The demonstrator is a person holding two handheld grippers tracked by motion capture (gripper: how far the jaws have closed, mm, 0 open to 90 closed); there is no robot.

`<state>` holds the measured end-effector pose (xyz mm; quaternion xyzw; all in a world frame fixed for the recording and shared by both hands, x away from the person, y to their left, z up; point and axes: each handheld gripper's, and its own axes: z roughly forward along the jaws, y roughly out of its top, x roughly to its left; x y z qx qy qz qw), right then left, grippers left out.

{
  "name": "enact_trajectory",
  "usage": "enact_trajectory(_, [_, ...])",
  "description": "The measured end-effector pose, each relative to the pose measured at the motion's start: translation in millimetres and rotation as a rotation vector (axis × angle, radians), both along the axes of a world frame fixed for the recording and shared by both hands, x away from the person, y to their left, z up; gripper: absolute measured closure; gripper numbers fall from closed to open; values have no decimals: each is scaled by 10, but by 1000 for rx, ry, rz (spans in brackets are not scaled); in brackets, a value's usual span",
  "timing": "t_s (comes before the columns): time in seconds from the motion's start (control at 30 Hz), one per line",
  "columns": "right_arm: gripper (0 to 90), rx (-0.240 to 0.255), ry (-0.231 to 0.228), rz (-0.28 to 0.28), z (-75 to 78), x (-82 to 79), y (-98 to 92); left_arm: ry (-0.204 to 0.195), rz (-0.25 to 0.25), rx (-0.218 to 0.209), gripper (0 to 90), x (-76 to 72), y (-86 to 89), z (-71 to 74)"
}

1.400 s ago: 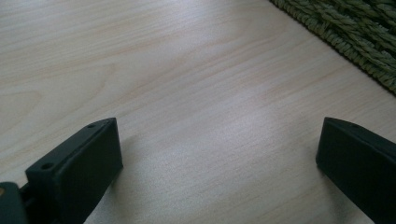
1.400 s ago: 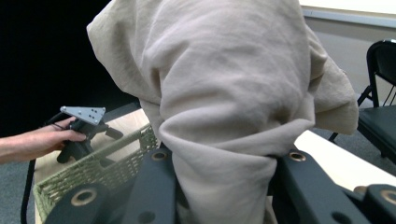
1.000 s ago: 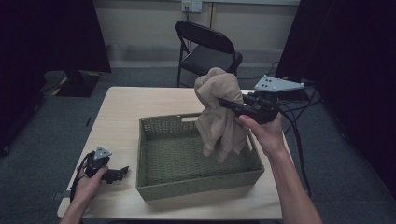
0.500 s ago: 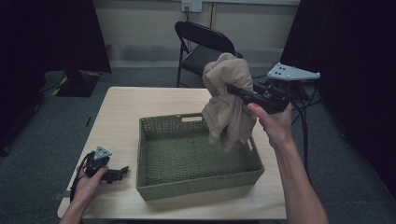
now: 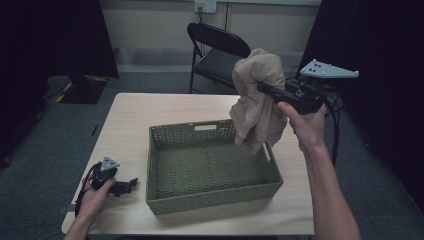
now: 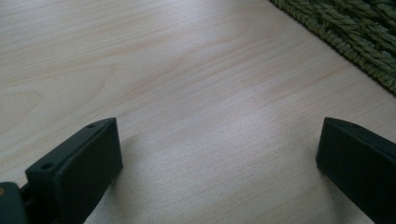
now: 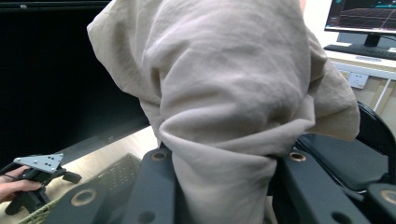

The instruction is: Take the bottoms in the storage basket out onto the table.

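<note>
Cloth (image 5: 257,100) bunched, clamped between right gripper (image 5: 267,91) jaws, hanging above basket (image 5: 210,202) far right corner, clear of weave. Left gripper (image 5: 125,186) rests on table (image 5: 130,115) just left of basket, jaws wide apart, nothing between.

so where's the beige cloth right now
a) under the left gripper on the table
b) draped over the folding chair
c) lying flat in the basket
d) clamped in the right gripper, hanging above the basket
d: the right gripper has its jaws pinched on the beige cloth, which hangs above the far right corner of the green woven basket.
</note>
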<state>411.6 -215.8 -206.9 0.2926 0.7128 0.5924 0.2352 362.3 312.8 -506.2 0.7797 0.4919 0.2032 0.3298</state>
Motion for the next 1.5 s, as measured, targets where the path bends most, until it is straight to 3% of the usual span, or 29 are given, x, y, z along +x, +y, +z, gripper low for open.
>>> enact_trajectory(0.3, [690,-16,-1,-45,-2,21,-154,0,-1,0,0,1,1,0])
enact_trajectory(0.7, [690,-31,44,-137,-112,194,-487,0,-1,0,0,0,0,0])
enact_trajectory(1.17, [689,-48,95,-191,-429,305,-865,0,-1,0,0,0,0,0])
enact_trajectory(1.5, [689,-73,130,-191,-701,283,-986,0,-1,0,0,0,0,0])
